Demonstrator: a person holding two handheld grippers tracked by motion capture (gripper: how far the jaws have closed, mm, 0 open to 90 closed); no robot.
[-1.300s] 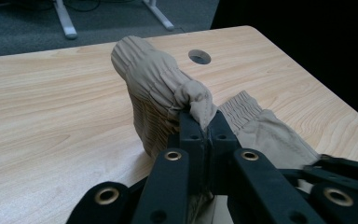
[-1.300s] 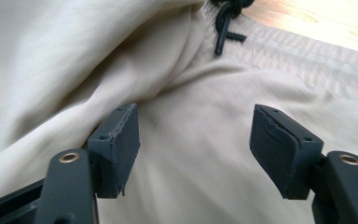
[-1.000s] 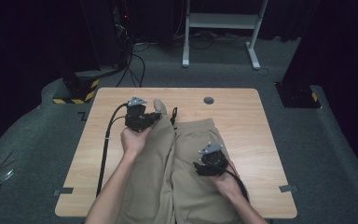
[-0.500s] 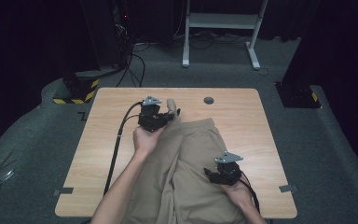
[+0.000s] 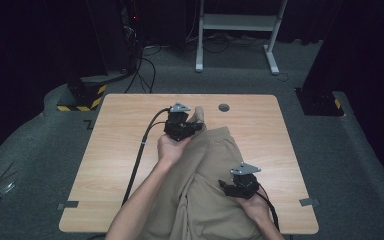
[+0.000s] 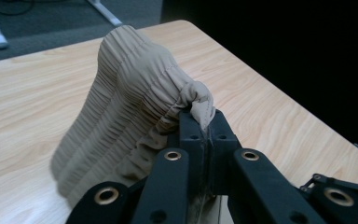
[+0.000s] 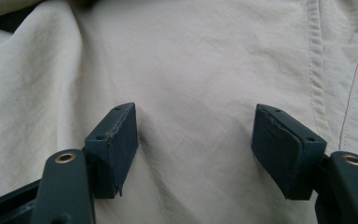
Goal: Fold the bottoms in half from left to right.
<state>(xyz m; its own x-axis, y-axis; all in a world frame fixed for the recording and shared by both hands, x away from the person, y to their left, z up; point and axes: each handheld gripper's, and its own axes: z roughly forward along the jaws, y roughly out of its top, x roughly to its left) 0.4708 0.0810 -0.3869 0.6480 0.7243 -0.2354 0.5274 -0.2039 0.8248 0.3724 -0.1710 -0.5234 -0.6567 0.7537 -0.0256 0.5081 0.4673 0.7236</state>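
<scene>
From my remote seat, the biggest thing I had in sight was the pale wooden rectangular table [image 5: 115,165], and across its middle lay the beige woven-fabric trousers [image 5: 205,190], rumpled, running from the near edge up toward the table's far half. Their gathered, ribbed elastic waistband [image 6: 135,93] stood lifted off the wood in a ridged hump, and a stitched seam ran down the flat cloth in the right gripper view. My left gripper [image 5: 192,127] was clenched on the waistband's edge, its jaws pressed together with the fabric pinched between them. My right gripper [image 7: 196,149] rested on the flat cloth near the table's near right corner, its jaws spread wide and released, nothing between the pads but the surface beneath. Compared with a second before, the left gripper had carried the waistband rightward and farther up the table, and the right gripper had dropped back toward the near edge.
</scene>
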